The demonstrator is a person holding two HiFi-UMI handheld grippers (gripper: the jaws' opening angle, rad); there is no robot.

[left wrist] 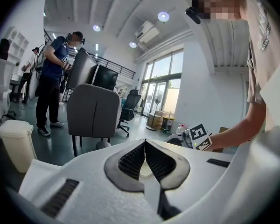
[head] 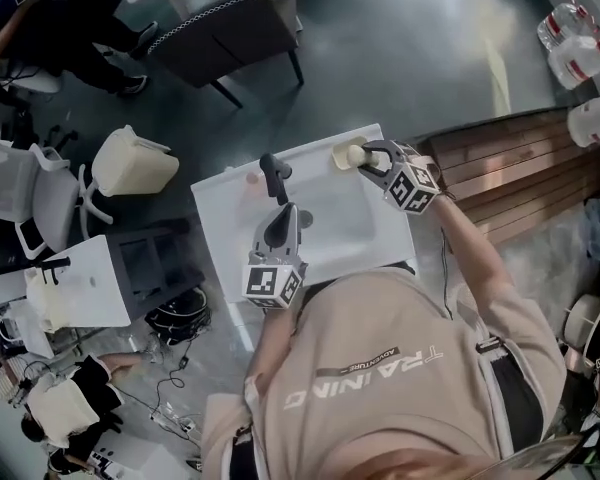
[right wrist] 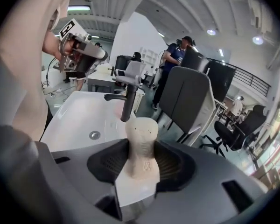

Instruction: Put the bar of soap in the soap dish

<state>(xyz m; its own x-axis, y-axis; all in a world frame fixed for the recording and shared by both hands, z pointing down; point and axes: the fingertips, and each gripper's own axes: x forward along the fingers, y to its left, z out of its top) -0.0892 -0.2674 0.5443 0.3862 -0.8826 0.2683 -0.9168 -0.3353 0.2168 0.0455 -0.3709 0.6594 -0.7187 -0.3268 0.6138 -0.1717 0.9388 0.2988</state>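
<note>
My right gripper [head: 366, 156] [right wrist: 142, 148] is shut on a cream bar of soap [right wrist: 141, 146] [head: 350, 155], which stands up out of the jaws over the back right corner of the white sink [head: 355, 223]. A small pinkish thing, possibly the soap dish [right wrist: 116, 108] [head: 252, 179], lies on the sink's ledge beside the black faucet [head: 273, 173] [right wrist: 127, 101]. Hovering above the basin just short of the faucet, my left gripper [head: 278, 218] [left wrist: 144, 146] is shut with nothing between its fingers.
The sink's drain [right wrist: 94, 135] lies in the basin. A grey chair [head: 225, 28] stands behind the sink, with a cream bin [head: 130, 163] to its left and a wooden bench [head: 520, 168] to its right. Water bottles [head: 575, 38] sit far right. People stand at the left.
</note>
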